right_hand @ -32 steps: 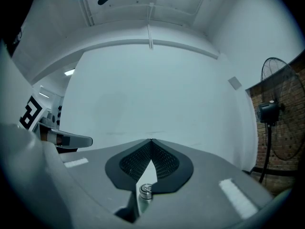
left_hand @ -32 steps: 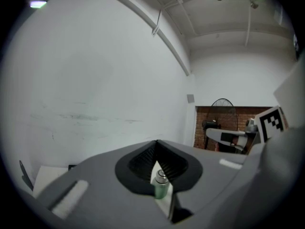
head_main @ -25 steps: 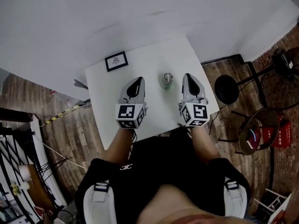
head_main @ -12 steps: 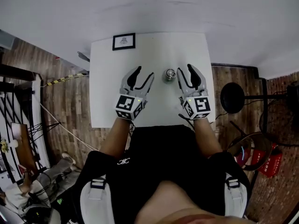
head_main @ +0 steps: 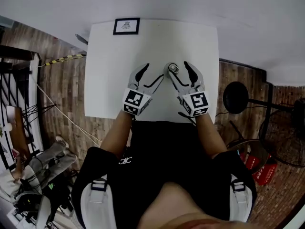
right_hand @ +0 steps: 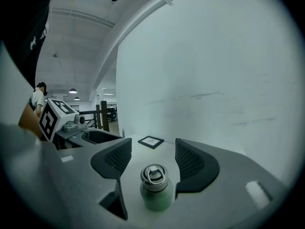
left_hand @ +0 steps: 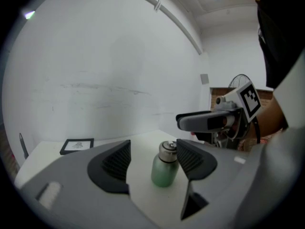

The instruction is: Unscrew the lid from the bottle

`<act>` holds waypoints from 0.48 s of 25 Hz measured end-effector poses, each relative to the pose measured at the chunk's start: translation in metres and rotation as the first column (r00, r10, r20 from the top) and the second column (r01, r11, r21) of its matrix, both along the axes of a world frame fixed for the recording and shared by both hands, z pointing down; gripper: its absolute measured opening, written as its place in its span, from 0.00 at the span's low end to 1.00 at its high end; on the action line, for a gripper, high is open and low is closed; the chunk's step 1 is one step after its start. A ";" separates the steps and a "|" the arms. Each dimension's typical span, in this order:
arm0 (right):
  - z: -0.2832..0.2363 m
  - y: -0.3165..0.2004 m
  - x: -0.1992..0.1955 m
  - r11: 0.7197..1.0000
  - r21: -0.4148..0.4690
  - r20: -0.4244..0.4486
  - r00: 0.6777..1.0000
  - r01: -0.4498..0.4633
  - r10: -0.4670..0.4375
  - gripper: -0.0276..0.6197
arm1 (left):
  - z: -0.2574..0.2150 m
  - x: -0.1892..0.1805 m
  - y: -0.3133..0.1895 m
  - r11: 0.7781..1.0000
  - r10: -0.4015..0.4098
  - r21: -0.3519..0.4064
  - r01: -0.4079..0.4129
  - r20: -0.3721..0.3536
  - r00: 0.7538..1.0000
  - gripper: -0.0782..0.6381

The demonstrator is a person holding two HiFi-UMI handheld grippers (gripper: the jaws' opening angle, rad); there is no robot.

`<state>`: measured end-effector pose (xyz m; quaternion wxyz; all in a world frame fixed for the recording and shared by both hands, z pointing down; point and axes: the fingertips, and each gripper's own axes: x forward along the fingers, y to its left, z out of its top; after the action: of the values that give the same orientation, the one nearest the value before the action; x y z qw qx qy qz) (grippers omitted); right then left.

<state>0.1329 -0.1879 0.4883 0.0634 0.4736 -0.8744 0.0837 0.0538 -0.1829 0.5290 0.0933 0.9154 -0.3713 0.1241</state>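
A small green bottle [head_main: 172, 69] with a metal lid [right_hand: 154, 174] and a loop handle stands upright on the white table [head_main: 109, 80]. My right gripper [head_main: 177, 67] has its jaws opening, and the bottle [right_hand: 155, 190] stands between its pads [right_hand: 190, 161] without touching them. My left gripper [head_main: 151, 75] is just left of the bottle, its jaws also opening. In the left gripper view the bottle [left_hand: 164, 168] stands close to the right pad [left_hand: 193, 159], not pressed. The right gripper's body [left_hand: 209, 120] shows beyond it.
A small black picture frame [head_main: 127, 26] lies at the table's far edge, also seen as the frame [right_hand: 151, 141] in the right gripper view. A round black stool [head_main: 237, 98] stands on the wooden floor to the right. The white wall is just behind the table.
Both grippers' jaws went from shut to wide apart. Both grippers moved in toward the bottle, and the right one now has it between its jaws.
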 end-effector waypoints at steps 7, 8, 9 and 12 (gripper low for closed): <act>0.029 -0.006 -0.008 0.996 -0.068 -0.047 0.997 0.050 -0.054 0.46 | 0.043 0.023 0.007 0.996 0.056 -0.067 -0.055 0.001 0.998 0.58; 0.034 -0.007 -0.009 0.996 -0.076 -0.057 0.997 0.053 -0.057 0.46 | 0.049 0.026 0.007 0.995 0.066 -0.075 -0.066 0.004 0.998 0.58; 0.039 -0.008 -0.009 0.995 -0.083 -0.069 0.996 0.056 -0.062 0.46 | 0.056 0.029 0.008 0.994 0.078 -0.083 -0.077 0.008 0.997 0.59; 0.053 -0.009 -0.011 0.993 -0.105 -0.088 0.994 0.062 -0.072 0.46 | 0.075 0.041 0.008 0.988 0.118 -0.106 -0.116 0.013 0.993 0.61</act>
<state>0.1215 -0.1968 0.5415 0.1304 0.4434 -0.8806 0.1043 0.0944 -0.1746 0.6039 0.1301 0.9282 -0.3110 0.1575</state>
